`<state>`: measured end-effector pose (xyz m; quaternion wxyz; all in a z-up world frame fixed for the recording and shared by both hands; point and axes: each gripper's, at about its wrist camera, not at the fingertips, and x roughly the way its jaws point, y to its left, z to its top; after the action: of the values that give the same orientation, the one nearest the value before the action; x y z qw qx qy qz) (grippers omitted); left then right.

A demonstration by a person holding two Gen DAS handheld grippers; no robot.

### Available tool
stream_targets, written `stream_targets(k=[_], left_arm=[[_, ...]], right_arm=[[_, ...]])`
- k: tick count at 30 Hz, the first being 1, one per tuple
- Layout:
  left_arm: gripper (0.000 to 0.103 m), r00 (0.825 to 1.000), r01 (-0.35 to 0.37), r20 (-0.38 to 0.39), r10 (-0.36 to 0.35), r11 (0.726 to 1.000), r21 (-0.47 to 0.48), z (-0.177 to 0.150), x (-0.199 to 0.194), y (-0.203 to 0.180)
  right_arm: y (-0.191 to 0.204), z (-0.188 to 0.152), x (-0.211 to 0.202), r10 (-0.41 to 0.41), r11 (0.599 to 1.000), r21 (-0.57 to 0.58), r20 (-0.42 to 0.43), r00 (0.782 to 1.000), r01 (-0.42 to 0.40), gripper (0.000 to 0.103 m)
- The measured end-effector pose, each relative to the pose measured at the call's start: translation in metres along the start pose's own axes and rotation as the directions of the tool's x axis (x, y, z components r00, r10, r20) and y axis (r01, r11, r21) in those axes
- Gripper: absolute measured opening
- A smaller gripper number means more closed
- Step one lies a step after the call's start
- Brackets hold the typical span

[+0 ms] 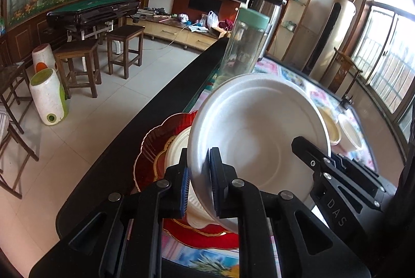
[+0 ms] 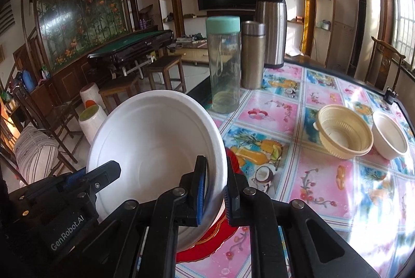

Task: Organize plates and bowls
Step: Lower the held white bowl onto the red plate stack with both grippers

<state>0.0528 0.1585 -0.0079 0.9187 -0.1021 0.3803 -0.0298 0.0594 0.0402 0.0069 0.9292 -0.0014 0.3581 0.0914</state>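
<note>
A white foam bowl (image 1: 259,127) (image 2: 155,137) hangs tilted over a red, gold-edged plate (image 1: 155,148) (image 2: 192,252) near the table's left edge. My left gripper (image 1: 200,166) is shut on the bowl's left rim. My right gripper (image 2: 216,170) is shut on the opposite rim. Each gripper shows in the other's view, with one black finger (image 1: 306,148) (image 2: 106,171) reaching in from the side. A white dish (image 1: 179,148) lies on the red plate under the bowl. A beige plastic bowl (image 2: 345,135) and a small white bowl (image 2: 389,137) stand apart at the right.
A clear bottle with a teal lid (image 2: 224,65), a steel thermos (image 2: 253,54) and a tall steel flask (image 2: 271,26) stand behind the bowl. The table (image 2: 324,187) has a bright fruit-print cover and a black rim (image 1: 145,127). Stools (image 1: 77,65) stand on the floor to the left.
</note>
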Motion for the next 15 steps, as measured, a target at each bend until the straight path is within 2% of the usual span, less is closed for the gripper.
stream_targets(k=[4,6,8,10,13,15], left_arm=[[0.014,0.999,-0.051,-0.008,0.051,0.999,0.014,-0.001,0.014,0.003],[0.014,0.994,-0.112,0.003,0.112,0.993,0.038,-0.001,0.02,0.003],[0.014,0.993,-0.12,-0.003,0.12,0.992,0.041,-0.001,0.024,0.007],[0.014,0.992,-0.125,-0.012,0.125,0.992,0.032,-0.001,0.027,0.012],[0.014,0.991,-0.133,-0.017,0.133,0.991,0.02,0.0,0.028,0.018],[0.014,0.99,-0.137,-0.014,0.137,0.99,0.015,0.001,0.026,0.021]], right_arm=[[0.002,-0.005,0.025,-0.022,1.0,-0.011,-0.05,0.999,0.022,0.01],[0.002,-0.007,0.037,-0.025,1.0,-0.01,-0.076,0.997,0.024,0.009],[-0.001,-0.009,0.047,-0.016,1.0,-0.001,-0.106,0.994,0.016,0.01],[-0.002,-0.012,0.059,-0.004,1.0,-0.021,-0.157,0.988,0.0,0.015],[-0.004,-0.013,0.062,0.011,1.0,-0.019,-0.16,0.987,-0.014,0.016],[-0.009,-0.01,0.059,0.049,0.999,0.006,-0.155,0.987,-0.049,0.034]])
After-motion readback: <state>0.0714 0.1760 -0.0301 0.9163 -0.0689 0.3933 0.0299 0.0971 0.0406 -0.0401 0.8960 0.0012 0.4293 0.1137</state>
